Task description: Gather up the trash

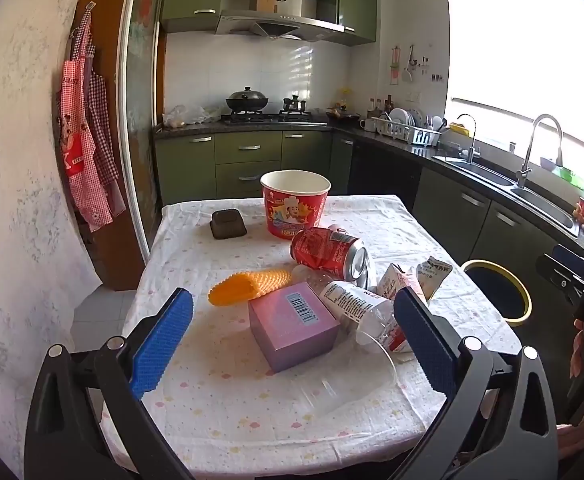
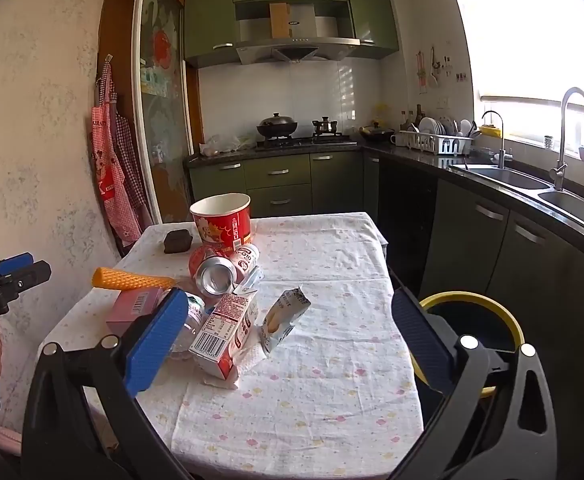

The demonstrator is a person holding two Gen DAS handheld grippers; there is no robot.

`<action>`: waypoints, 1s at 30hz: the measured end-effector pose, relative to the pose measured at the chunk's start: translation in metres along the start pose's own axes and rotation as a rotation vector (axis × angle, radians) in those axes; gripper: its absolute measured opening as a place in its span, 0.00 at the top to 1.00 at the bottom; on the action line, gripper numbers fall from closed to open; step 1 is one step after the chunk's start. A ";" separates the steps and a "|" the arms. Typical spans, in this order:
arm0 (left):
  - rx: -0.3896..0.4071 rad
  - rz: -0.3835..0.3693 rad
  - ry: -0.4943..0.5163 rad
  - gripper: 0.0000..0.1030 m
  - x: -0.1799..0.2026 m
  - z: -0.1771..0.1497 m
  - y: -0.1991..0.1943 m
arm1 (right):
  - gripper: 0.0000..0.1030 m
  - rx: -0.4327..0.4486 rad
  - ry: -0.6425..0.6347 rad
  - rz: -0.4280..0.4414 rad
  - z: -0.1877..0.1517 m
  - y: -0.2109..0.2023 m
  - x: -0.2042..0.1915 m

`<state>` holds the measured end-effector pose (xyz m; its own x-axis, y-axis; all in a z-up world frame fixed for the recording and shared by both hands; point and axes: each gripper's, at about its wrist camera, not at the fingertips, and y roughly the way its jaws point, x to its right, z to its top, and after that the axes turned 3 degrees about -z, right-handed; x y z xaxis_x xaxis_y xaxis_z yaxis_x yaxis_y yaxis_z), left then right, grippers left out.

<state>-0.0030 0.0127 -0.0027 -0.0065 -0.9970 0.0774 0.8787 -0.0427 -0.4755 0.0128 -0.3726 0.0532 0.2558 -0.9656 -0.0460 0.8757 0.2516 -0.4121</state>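
Both the left gripper (image 1: 294,338) and right gripper (image 2: 287,338) gape empty; grabbing the box (image 1: 294,326) could roll the can (image 1: 328,252) beside it off the table (image 1: 251,412).

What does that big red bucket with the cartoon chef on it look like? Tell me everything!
The red bucket looks like a paper tub with a white inside and a rolled white rim. A cartoon chef is printed on its side. It stands upright and looks empty, at the far end of the table. A red can lies on its side just in front; whether they touch is unclear.
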 end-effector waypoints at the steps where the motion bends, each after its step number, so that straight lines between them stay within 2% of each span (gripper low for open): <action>1: 0.001 -0.002 0.001 0.03 0.000 0.000 0.000 | 0.06 0.000 0.000 0.000 0.000 0.000 0.000; 30: -0.031 -0.022 0.019 0.03 0.008 -0.005 0.010 | 0.06 -0.014 0.005 0.000 -0.010 0.009 -0.001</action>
<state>0.0028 0.0039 -0.0112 -0.0349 -0.9968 0.0721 0.8628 -0.0665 -0.5012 0.0164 -0.3696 0.0407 0.2541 -0.9659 -0.0503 0.8697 0.2509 -0.4251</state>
